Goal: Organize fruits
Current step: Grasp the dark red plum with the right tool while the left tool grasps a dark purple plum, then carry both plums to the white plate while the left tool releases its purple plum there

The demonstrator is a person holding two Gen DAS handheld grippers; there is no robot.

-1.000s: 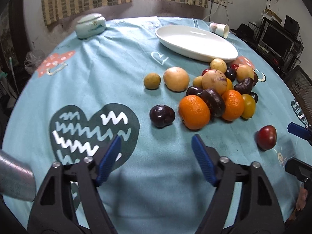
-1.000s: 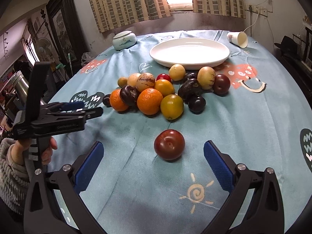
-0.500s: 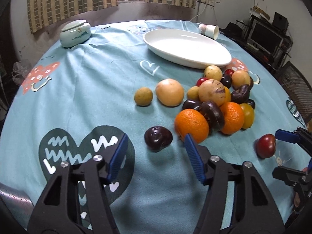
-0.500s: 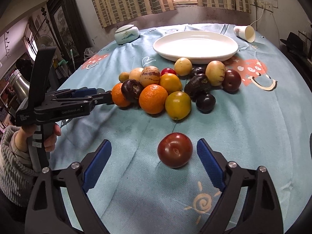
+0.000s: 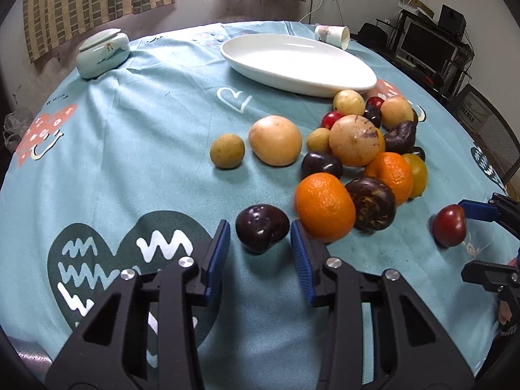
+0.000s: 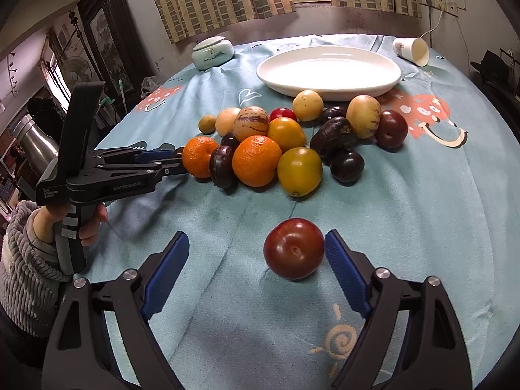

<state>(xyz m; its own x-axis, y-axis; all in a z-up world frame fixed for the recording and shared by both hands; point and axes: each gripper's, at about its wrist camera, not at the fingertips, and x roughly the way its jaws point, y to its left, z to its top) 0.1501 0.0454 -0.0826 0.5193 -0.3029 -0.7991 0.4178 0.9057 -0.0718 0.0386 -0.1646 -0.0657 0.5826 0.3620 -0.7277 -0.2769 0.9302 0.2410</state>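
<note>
Left gripper (image 5: 260,243): jaws closing around dark purple plum (image 5: 261,227), blue pads flanking at 9 and 3 o'clock, narrow gaps visible, no contact yet. Plum sitting on teal patterned tablecloth (image 5: 146,130), at 8 o'clock of nearest bright orange mandarin (image 5: 324,207), just beside it.

Right gripper (image 6: 256,253): jaws closing, still wide; glossy red-brown plum (image 6: 294,248) between pads, nearly touching right pad, clear of left.

Empty white oval ceramic dish (image 5: 297,65) at 12 o'clock beyond fruit pile.

Handling judgement: plums light, smooth-skinned, likely slippery, bruisable. Grip across widest middle, gentle squeeze; risk of rolling on cloth.
</note>
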